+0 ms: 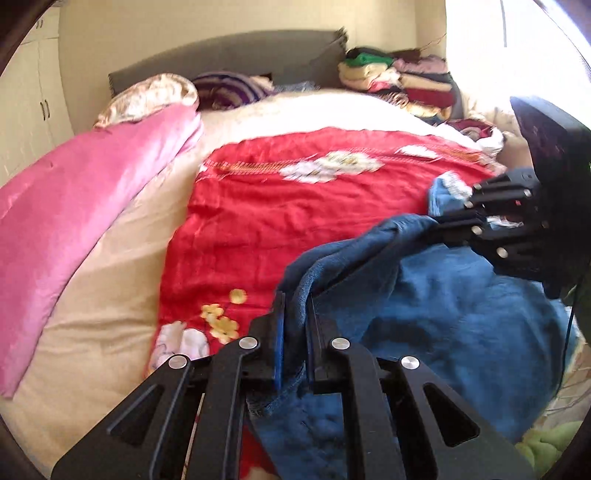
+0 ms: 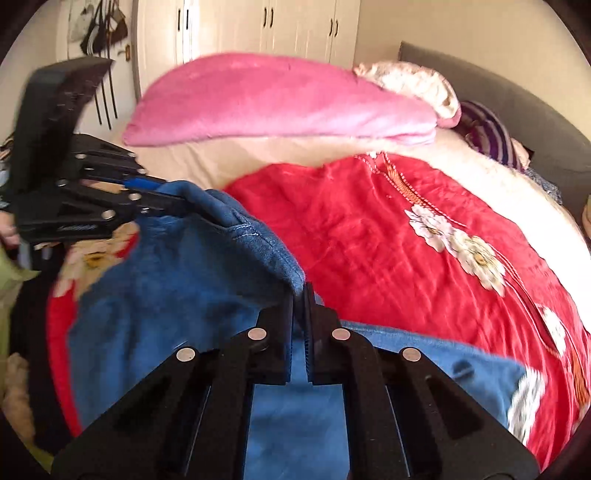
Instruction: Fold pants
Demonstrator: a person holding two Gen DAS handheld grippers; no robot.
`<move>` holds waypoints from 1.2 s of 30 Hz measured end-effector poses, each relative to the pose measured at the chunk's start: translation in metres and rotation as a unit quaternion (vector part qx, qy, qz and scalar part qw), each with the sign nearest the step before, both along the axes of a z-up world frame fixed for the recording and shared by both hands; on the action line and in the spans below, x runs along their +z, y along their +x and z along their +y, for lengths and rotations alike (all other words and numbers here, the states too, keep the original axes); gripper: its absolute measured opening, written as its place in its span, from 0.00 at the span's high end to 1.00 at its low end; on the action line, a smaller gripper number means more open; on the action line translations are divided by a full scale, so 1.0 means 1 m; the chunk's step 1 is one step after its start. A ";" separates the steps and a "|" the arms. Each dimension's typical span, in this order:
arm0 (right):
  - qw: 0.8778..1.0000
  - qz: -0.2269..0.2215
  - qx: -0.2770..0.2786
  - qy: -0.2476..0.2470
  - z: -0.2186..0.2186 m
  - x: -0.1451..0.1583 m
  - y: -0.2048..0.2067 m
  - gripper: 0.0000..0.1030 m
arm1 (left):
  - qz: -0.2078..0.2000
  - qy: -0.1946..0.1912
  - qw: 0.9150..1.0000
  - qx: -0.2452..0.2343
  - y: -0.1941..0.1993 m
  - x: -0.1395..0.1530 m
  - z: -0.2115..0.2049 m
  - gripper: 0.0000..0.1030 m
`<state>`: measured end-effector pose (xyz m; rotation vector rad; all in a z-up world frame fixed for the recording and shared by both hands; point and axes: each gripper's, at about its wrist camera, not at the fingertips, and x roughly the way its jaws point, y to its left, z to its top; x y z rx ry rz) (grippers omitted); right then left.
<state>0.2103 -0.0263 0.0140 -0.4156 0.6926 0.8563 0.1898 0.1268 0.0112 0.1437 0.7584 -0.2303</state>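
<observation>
Blue denim pants point(image 1: 461, 314) lie bunched on a red floral quilt point(image 1: 295, 203) on a bed. In the left wrist view my left gripper point(image 1: 295, 299) is shut on a thick fold of the pants' edge, lifted off the quilt. My right gripper point(image 1: 439, 221) comes in from the right and pinches the same edge further along. In the right wrist view my right gripper point(image 2: 303, 286) is shut on a thin hem of the pants point(image 2: 166, 295). My left gripper point(image 2: 166, 192) holds the edge at upper left. The fabric stretches between the two grips.
A pink blanket point(image 1: 92, 184) lies along the quilt's far side, with pillows by the grey headboard point(image 1: 240, 55). A pile of folded clothes point(image 1: 406, 81) sits at the bed's corner. White wardrobe doors point(image 2: 295, 26) stand behind. Red quilt point(image 2: 406, 240) lies bare ahead.
</observation>
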 end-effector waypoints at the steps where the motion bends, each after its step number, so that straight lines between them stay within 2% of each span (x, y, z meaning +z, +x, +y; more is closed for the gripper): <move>1: 1.000 -0.001 -0.001 0.002 -0.006 0.004 -0.014 0.99 | -0.007 -0.003 1.000 -0.006 -0.011 0.004 -0.004 0.92; 4: 1.000 -0.004 -0.010 0.007 -0.014 0.006 -0.040 0.99 | -0.020 -0.006 1.000 -0.019 -0.036 0.008 -0.013 0.92; 10: 1.000 0.005 -0.018 0.016 -0.022 -0.003 -0.124 0.99 | -0.033 -0.007 0.999 -0.025 -0.089 -0.001 -0.027 0.92; 15: 1.000 0.017 -0.024 0.008 -0.021 -0.020 -0.162 0.99 | -0.010 -0.004 1.000 -0.025 -0.125 -0.027 -0.029 0.92; 19: 0.999 0.040 -0.022 -0.009 -0.017 -0.035 -0.179 0.99 | 0.015 -0.008 1.000 -0.017 -0.145 -0.047 -0.027 0.92; 24: 0.998 0.057 -0.018 -0.008 -0.012 -0.048 -0.192 0.98 | 0.033 -0.028 0.999 -0.004 -0.155 -0.054 -0.016 0.89; 29: 0.998 0.049 -0.015 -0.022 -0.002 -0.053 -0.201 0.98 | 0.038 -0.044 0.998 0.004 -0.166 -0.053 -0.005 0.89; 31: 0.998 0.049 -0.018 -0.025 -0.002 -0.056 -0.199 0.98 | 0.040 -0.053 0.998 0.007 -0.170 -0.049 0.000 0.87; 33: 0.998 0.051 -0.020 -0.029 -0.001 -0.058 -0.199 0.98 | 0.038 -0.055 0.998 0.011 -0.172 -0.046 0.004 0.78; 36: 0.998 0.054 -0.026 -0.028 0.000 -0.061 -0.198 0.97 | 0.039 -0.060 0.997 0.023 -0.175 -0.045 0.013 0.73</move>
